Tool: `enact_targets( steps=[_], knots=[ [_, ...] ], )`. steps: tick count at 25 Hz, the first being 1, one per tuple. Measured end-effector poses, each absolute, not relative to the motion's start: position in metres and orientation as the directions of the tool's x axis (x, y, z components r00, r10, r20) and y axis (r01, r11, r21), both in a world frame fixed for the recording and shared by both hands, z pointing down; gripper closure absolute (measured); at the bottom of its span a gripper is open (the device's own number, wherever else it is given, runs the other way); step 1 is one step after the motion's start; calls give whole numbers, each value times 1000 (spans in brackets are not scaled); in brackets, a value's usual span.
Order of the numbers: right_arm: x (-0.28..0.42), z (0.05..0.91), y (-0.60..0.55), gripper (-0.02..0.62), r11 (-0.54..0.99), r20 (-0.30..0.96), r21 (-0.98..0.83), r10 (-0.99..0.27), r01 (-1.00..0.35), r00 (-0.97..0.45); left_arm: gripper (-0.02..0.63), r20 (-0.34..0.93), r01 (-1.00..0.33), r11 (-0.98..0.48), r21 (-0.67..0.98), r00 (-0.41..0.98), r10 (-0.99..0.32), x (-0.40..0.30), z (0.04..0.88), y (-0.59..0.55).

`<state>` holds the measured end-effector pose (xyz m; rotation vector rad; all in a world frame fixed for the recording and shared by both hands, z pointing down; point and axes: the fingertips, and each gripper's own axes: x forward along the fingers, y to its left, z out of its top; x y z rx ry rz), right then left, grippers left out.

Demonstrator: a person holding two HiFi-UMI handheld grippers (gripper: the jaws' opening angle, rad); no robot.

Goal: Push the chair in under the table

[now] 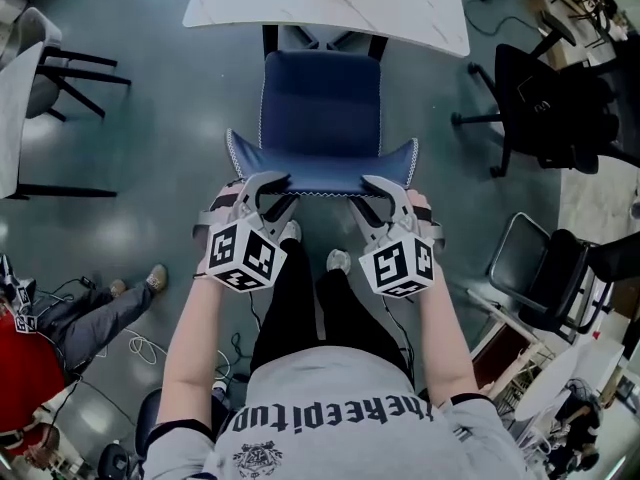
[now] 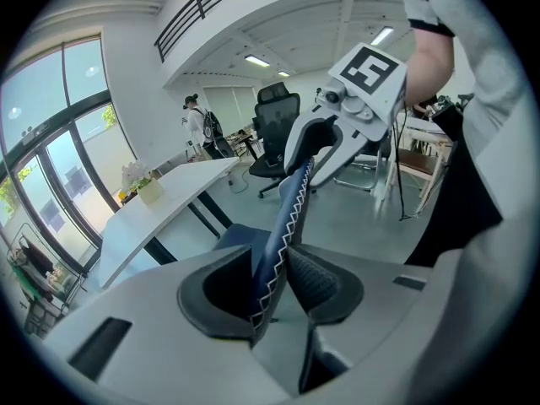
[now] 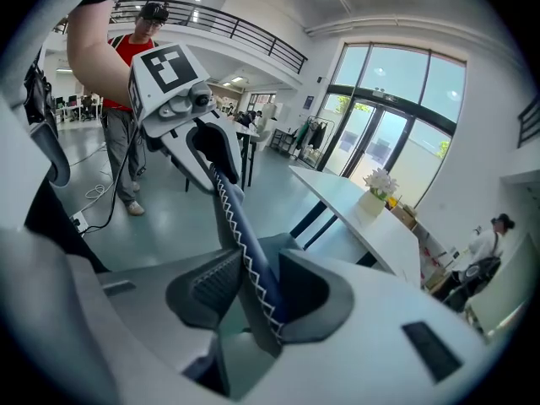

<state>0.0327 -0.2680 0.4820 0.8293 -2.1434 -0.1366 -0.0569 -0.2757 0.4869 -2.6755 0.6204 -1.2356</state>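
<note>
The blue chair point(image 1: 320, 108) is being held by the backrest point(image 1: 320, 175), whose zigzag-stitched top edge is being gripped at two places. Toward its left corner, the edge is being pinched between the dark pads of the left gripper point(image 1: 268, 190). Toward its right corner, it is being pinched in the same way by the right gripper point(image 1: 378, 193). In the left gripper view the stitched fabric point(image 2: 285, 213) is being pressed between both pads, and the same is being shown in the right gripper view point(image 3: 240, 226). The chair is being faced toward the white table point(image 1: 330, 8); the front of its seat is reaching the tabletop's near edge, while most of the seat is lying outside it. A black office chair point(image 1: 545, 108) is being left standing to the right.
</note>
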Motion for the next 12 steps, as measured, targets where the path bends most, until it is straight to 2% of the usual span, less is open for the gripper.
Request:
enact_targets(
  steps=[12],
  knots=[
    [22, 481, -305, 451, 751, 653, 366, -628, -550, -423, 468, 696, -270, -920, -285, 601, -392, -67, 486, -316]
  ],
)
